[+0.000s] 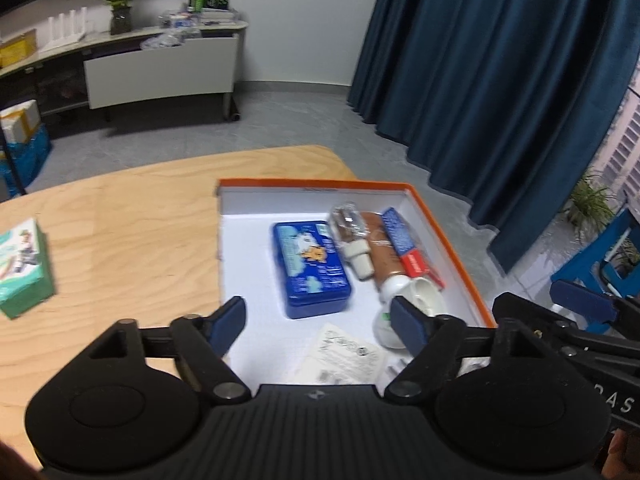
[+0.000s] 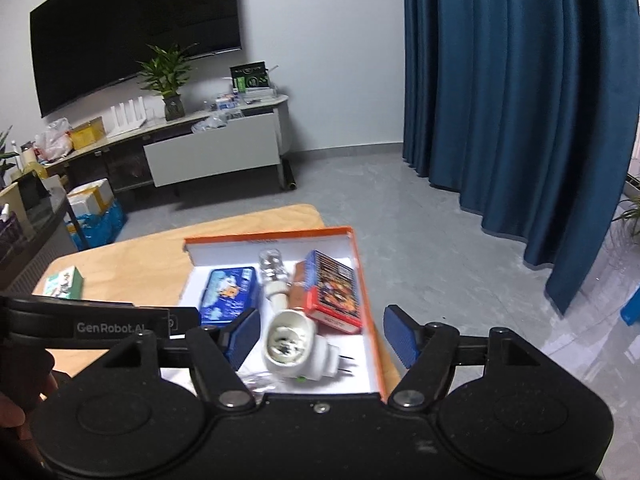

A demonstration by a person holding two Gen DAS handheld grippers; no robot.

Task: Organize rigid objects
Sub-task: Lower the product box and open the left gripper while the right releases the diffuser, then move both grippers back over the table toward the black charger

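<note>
Resting on the wooden table (image 1: 120, 216), an orange-rimmed box (image 1: 444, 232) holds a blue tin (image 1: 312, 268), a red-and-blue carton (image 2: 332, 292) and a white plug-in lamp (image 2: 296, 348). Left gripper (image 1: 320, 320) and right gripper (image 2: 320, 336) hover above it, jaws spread, holding nothing.

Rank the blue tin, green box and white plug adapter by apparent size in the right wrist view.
1. Blue tin
2. White plug adapter, though nearness to the camera inflates it
3. Green box, farthest, so unsure
</note>
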